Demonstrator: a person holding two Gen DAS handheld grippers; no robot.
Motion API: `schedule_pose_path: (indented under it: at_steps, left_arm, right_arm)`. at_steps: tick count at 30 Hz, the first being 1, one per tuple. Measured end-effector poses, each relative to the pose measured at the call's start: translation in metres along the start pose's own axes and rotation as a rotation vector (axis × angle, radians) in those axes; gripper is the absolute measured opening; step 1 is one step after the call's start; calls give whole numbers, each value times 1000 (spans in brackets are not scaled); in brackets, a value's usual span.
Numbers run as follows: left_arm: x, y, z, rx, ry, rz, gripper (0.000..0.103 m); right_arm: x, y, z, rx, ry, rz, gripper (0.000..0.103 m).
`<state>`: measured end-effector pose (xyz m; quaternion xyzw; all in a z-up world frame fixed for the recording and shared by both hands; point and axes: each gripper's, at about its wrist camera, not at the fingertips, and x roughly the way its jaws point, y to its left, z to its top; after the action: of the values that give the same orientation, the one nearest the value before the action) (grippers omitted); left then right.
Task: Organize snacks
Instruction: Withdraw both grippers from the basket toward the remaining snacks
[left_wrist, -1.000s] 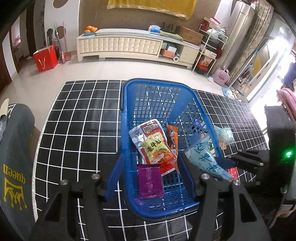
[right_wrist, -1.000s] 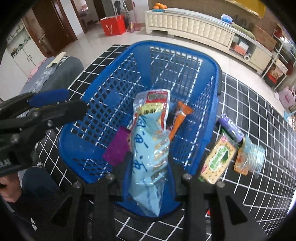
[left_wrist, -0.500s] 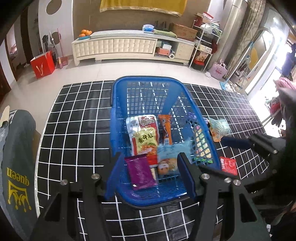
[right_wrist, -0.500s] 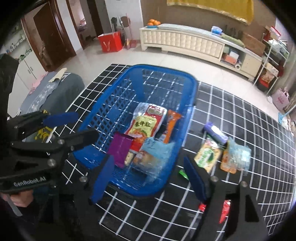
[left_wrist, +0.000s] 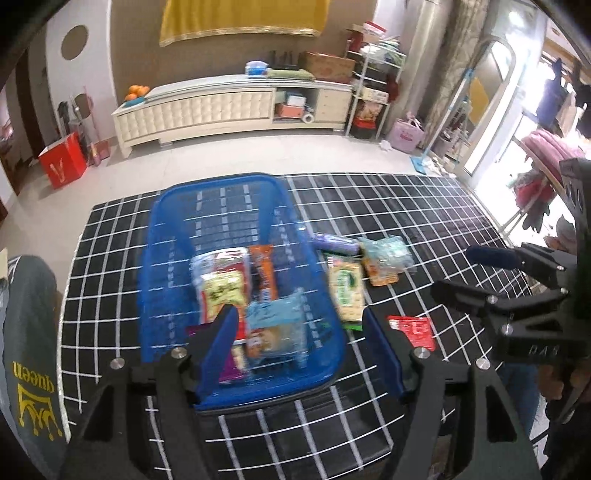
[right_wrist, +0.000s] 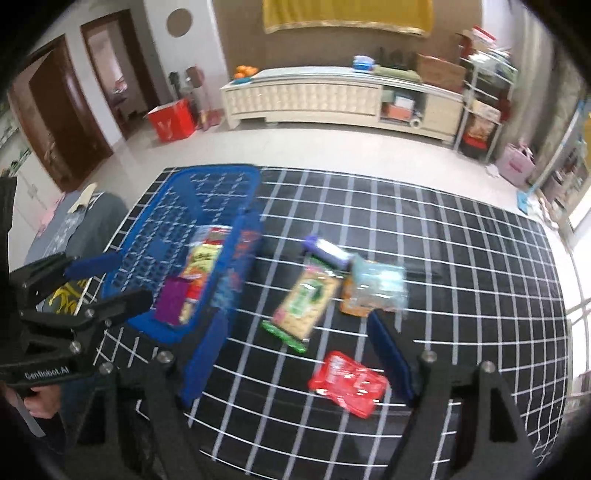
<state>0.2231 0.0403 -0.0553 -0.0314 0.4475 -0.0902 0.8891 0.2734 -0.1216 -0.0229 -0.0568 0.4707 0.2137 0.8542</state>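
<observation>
Basket: a blue plastic basket with holes in its sides (left_wrist: 173, 280) sits on the black mat with white squares (left_wrist: 406, 206), toward its left side.
Inside the basket: a clear bag with a yellow and red label (left_wrist: 221, 284), a thin orange packet (left_wrist: 264, 273), a light blue bag (left_wrist: 275, 328) and a flat purple packet (right_wrist: 171, 301) all lie on the bottom, close together. The light blue bag lies near the front.
On the mat: a green and cream cracker pack (right_wrist: 304, 302) lies just beside the basket's right wall. A purple wrapped roll (right_wrist: 327, 251) is behind it. A clear blue-green bag (right_wrist: 378, 284) rests on a flat orange packet (right_wrist: 352, 304). A red shiny packet (right_wrist: 347, 382) lies nearest the front.
Left claw: the left gripper (left_wrist: 299, 343) has its two blue fingers spread wide. It holds nothing. It is above the front end of the basket.
Right claw: the right gripper (right_wrist: 299, 358) is spread wide too, with nothing in it. It is above the red shiny packet and the cracker pack.
Blur: both views are smeared, so the words on the packets cannot be read.
</observation>
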Motion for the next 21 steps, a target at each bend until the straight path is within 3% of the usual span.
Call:
schedule_pose_path:
  at_steps: [10,21]
  left_arm:
    - [46,-80,14,64,40,-51,68]
    - [124,-124,13,69,139,5,68]
  right_arm:
    - [1,-83,-13,67,13,-59,82]
    - [44,-141,-32,117,82,-47,82]
